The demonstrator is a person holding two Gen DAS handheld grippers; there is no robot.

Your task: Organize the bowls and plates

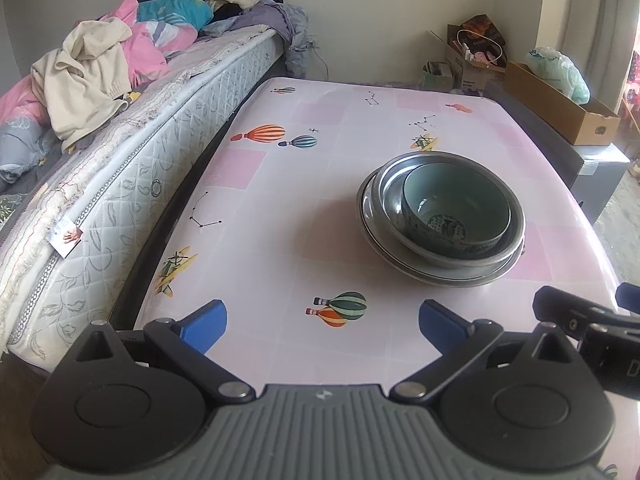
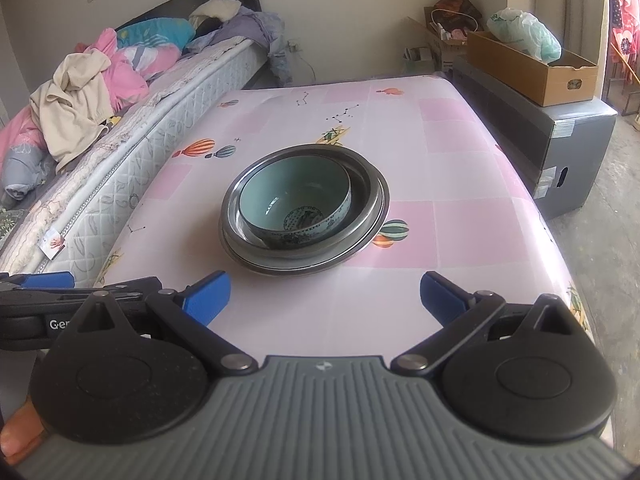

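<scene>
**On the table: nested stack ahead of both tongs**

Left of the pink table [image 1: 280, 200] ran a mattress [image 1: 132, 184]. The left gripper [image 1: 322, 322] hovered with jaws spread, empty; the stack lay ahead and to its right. That stack, a green bowl [image 2: 296, 196] inside a steel bowl [image 2: 368, 184] on a plate [image 2: 256, 262], sat mid-table, round, no long axis. The right gripper [image 2: 324, 298] was also spread and empty, facing it nearly head-on, so judged better placed.
</scene>
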